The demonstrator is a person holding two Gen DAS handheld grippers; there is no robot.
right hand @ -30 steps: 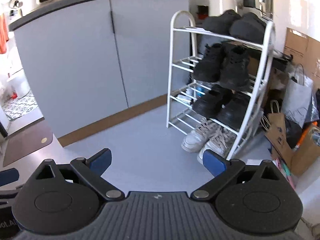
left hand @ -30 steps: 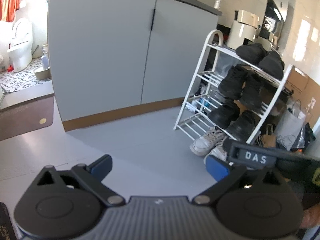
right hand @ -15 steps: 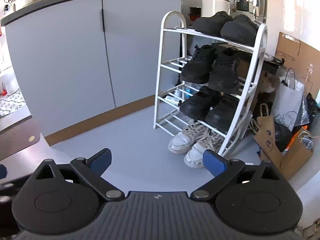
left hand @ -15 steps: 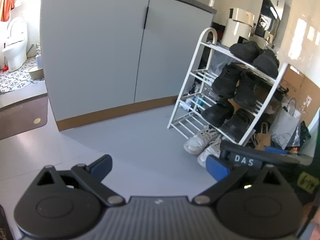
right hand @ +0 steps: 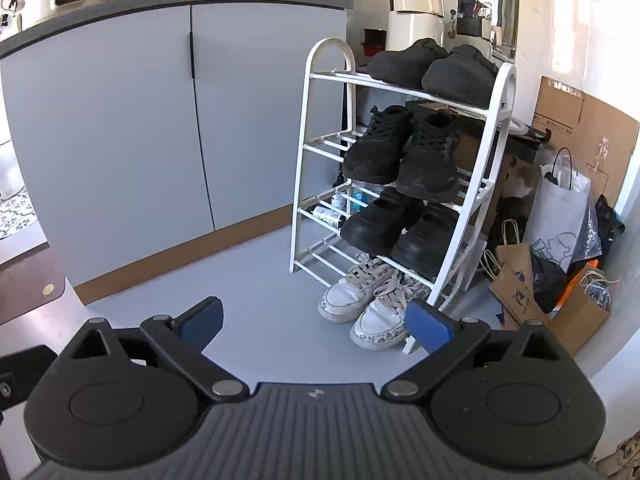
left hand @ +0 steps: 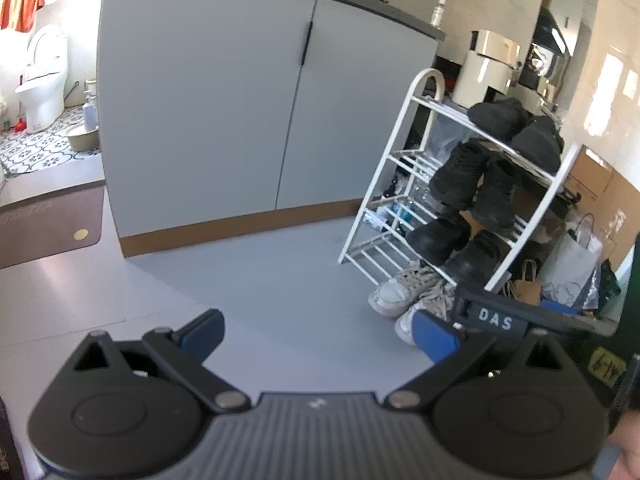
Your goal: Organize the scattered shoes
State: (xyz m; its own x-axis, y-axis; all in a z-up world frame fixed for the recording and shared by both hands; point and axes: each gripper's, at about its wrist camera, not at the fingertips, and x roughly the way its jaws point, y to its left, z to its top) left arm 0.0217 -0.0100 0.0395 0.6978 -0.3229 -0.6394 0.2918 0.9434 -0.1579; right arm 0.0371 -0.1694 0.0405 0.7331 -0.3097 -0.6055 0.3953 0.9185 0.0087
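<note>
A white shoe rack (right hand: pixel 404 168) (left hand: pixel 452 196) stands on the grey floor to the right of a grey cabinet. Black shoes (right hand: pixel 400 152) (left hand: pixel 472 180) fill its three upper shelves in pairs. A pair of white sneakers (right hand: pixel 368 300) (left hand: pixel 412 292) sits at the bottom, toes poking out onto the floor. My left gripper (left hand: pixel 318 330) is open and holds nothing, well short of the rack. My right gripper (right hand: pixel 316 322) is open too, empty, left of the sneakers and nearer the camera. The right gripper's body shows at the left wrist view's right edge.
A grey two-door cabinet (right hand: pixel 168 120) (left hand: pixel 256 112) fills the left. Paper bags and cardboard (right hand: pixel 560 248) crowd the floor right of the rack. A brown mat (left hand: pixel 48 224) lies at far left, with a tiled bathroom behind it.
Both grippers stay open and empty. The right wrist view has swung so the rack sits further left and closer; the left view has shifted slightly.
</note>
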